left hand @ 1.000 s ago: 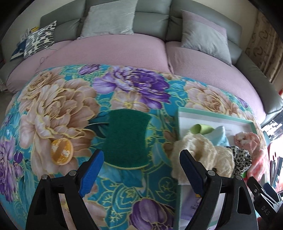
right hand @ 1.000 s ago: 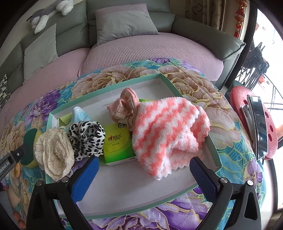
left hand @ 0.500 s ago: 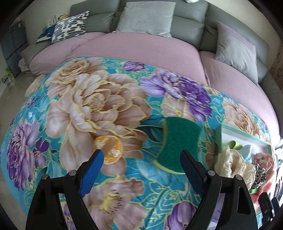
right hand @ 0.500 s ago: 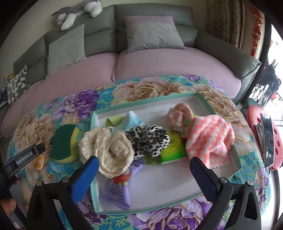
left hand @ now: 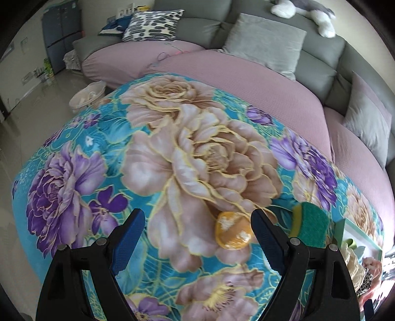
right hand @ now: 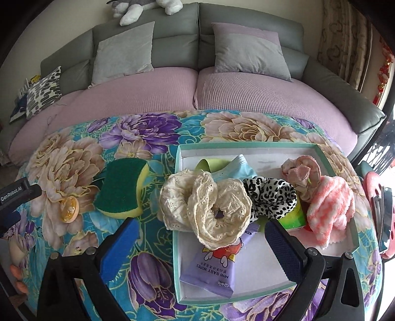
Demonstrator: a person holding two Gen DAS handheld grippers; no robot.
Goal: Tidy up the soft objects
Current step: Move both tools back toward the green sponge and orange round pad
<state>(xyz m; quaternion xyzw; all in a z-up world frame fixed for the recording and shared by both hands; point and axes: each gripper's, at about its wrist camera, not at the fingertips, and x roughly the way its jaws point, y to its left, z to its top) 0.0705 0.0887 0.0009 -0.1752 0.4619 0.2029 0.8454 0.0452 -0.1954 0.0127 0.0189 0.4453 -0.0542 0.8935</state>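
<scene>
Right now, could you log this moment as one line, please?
left gripper: open, empty | right gripper: open, empty | sponge, orange puff: outside tray

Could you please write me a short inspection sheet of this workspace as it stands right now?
Surface: floral cloth covering the table.
Job's things: tray holds a cream scrunchie, leopard scrunchie, pink scrunchie, striped pink cloth, wipes pack, green tissue pack and blue mask. Sponge and orange disc lie on the cloth outside it.
Clutter: nothing seen.
Grippers: left gripper and right gripper, jaws open, empty.
Cables: nothing seen.
Surroundings: sofa with cushions and a plush toy.
</scene>
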